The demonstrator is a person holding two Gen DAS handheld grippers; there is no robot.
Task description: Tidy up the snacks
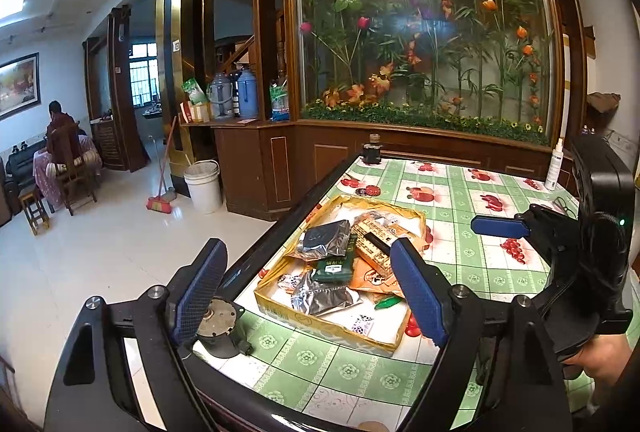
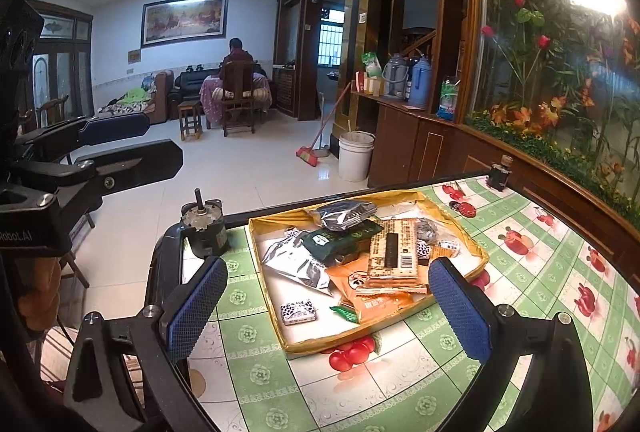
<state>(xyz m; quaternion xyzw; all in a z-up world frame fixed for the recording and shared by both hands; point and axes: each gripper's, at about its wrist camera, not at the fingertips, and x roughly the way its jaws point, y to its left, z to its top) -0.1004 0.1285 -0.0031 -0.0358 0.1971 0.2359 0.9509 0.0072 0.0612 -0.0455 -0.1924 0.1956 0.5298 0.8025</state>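
I hold both grippers, left [image 1: 310, 292] and right [image 2: 328, 306], jaws apart and empty, before the tray [image 2: 276, 316]; a motor [image 2: 204, 228] stands beside its left corner.

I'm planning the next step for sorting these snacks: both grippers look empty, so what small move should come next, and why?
Probably ease the right gripper forward and down to the small black-and-white packet in the near corner of the yellow tray. Both grippers are open and hold nothing, the left gripper too, and that packet lies alone, clear of the piled snacks.
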